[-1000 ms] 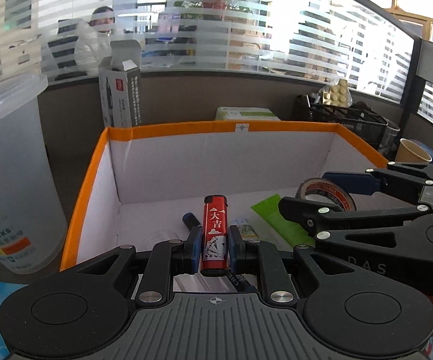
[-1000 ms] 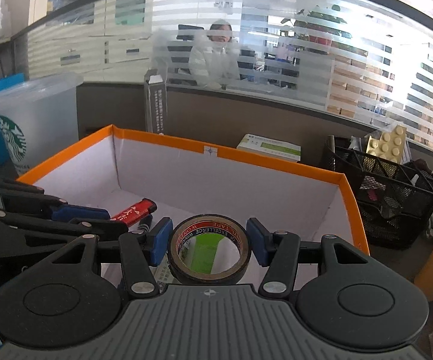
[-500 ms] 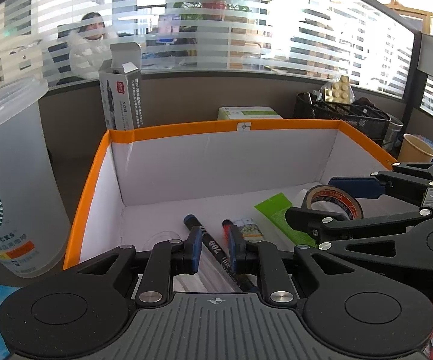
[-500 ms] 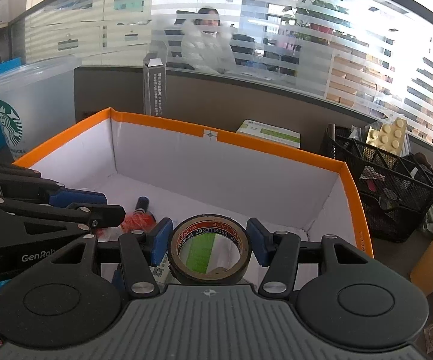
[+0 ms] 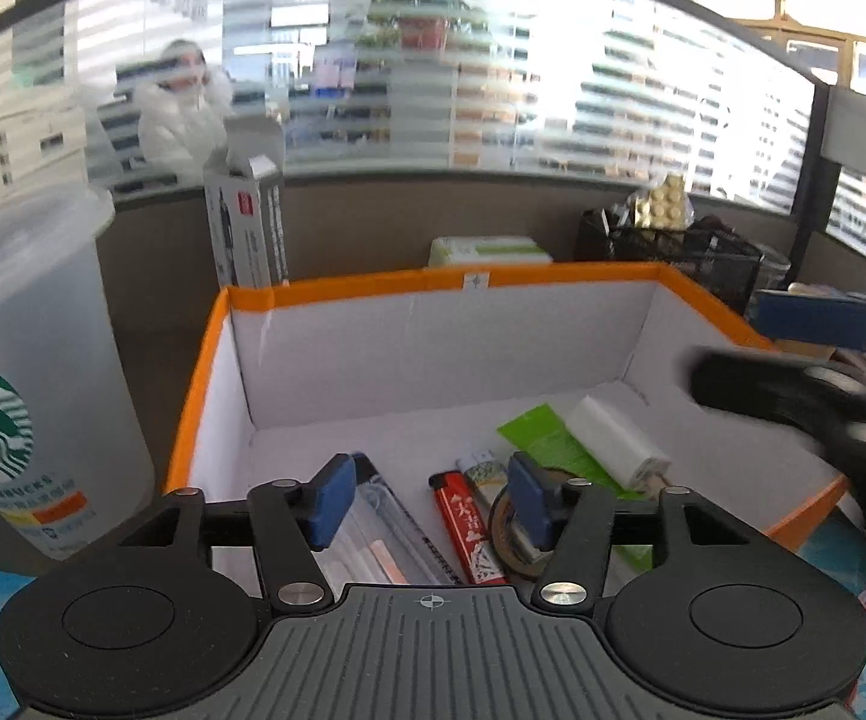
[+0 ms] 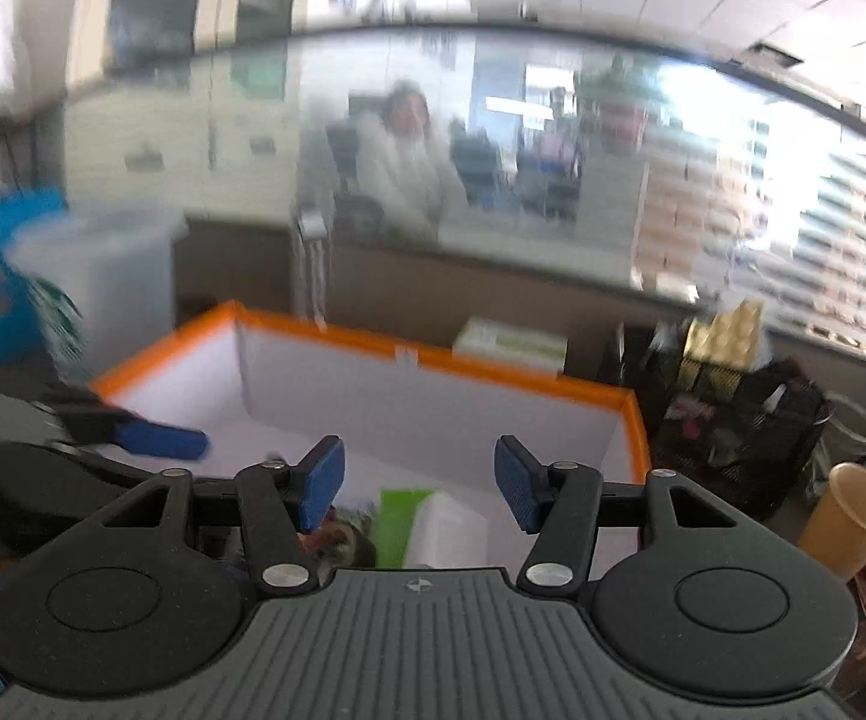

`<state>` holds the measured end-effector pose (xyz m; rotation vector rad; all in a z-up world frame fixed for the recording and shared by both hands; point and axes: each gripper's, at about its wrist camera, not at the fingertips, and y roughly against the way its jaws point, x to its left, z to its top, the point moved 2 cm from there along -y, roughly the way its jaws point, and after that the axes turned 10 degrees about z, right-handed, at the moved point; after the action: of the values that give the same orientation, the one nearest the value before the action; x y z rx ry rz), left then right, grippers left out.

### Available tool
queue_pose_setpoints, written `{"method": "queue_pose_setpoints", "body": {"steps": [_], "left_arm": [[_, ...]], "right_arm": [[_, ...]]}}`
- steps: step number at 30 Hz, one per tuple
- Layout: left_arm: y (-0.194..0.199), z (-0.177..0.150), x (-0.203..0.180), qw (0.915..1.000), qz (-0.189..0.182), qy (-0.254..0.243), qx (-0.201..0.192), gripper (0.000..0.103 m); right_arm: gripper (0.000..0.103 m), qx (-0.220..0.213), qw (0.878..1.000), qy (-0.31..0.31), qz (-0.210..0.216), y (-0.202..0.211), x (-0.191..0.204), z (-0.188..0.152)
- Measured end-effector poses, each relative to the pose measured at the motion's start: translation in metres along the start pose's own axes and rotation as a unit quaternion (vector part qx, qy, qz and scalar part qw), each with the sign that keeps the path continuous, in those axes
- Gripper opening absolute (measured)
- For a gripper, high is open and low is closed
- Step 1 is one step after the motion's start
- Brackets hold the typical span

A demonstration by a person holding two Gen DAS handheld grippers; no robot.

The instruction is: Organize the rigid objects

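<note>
1. The red lighter point(image 5: 470, 531) lies flat on the white floor of my orange-rimmed box point(image 5: 372, 289), close to the near wall, with nothing gripping it.
2. Just to its right the roll of tape point(image 5: 508, 534) lies on that same floor, partly hidden behind my left gripper's right finger.
3. On the lighter's other side sit a clear packet of pens point(image 5: 372, 534) and a dark marker point(image 5: 417, 531); further right there's a green leaflet point(image 5: 544, 438) with a white roll point(image 5: 616, 441) resting across it.
4. My left gripper point(image 5: 429, 498) hangs over the near edge of the box, jaws opening, blue pads point(image 5: 330, 498) apart, the lighter below the gap and untouched.
5. My right gripper point(image 6: 417, 483) is over the box too, jaws opening and nothing between them; this view is blurred, but green and white show on the box floor below.
6. Left of the box stands a frosted Starbucks cup point(image 5: 30, 372), with an upright grey carton point(image 5: 246, 228) behind the box's far-left corner.
7. Beyond the far wall lies a green-and-white packet point(image 5: 490, 249); to the right, a black mesh basket point(image 6: 745, 420) and a paper cup point(image 6: 853, 519).
8. Further back, a grey partition topped with striped frosted glass, a person in white point(image 5: 180, 114) seated behind it.
</note>
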<state>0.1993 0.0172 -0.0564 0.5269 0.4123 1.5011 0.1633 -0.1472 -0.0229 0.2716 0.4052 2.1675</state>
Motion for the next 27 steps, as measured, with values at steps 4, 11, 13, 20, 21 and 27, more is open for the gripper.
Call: {"method": "queue_pose_setpoints", "body": {"steps": [4, 11, 13, 20, 21, 27], "left_arm": [[0.017, 0.003, 0.004, 0.9998, 0.000, 0.002, -0.019, 0.069], [0.043, -0.010, 0.014, 0.9990, 0.014, 0.009, -0.042, 0.079], [0.049, -0.017, 0.017, 0.9987, 0.015, 0.021, -0.043, 0.086], [0.072, -0.034, 0.025, 0.9984, 0.008, 0.019, -0.053, 0.090], [0.076, -0.036, 0.027, 0.9982, 0.002, 0.018, -0.057, 0.090], [0.095, -0.041, 0.037, 0.9968, 0.021, 0.022, -0.074, 0.095]], "right_arm": [[0.075, -0.002, 0.999, -0.001, 0.047, 0.041, 0.012, -0.017], [0.074, 0.063, 0.996, -0.061, 0.033, 0.053, -0.002, -0.075], [0.075, 0.087, 0.993, -0.078, 0.036, 0.043, -0.009, -0.088], [0.081, 0.139, 0.986, -0.089, 0.020, 0.011, -0.014, -0.114], [0.085, 0.141, 0.986, -0.086, 0.016, 0.007, -0.015, -0.115], [0.098, 0.139, 0.986, -0.079, 0.040, -0.006, -0.004, -0.114]]}}
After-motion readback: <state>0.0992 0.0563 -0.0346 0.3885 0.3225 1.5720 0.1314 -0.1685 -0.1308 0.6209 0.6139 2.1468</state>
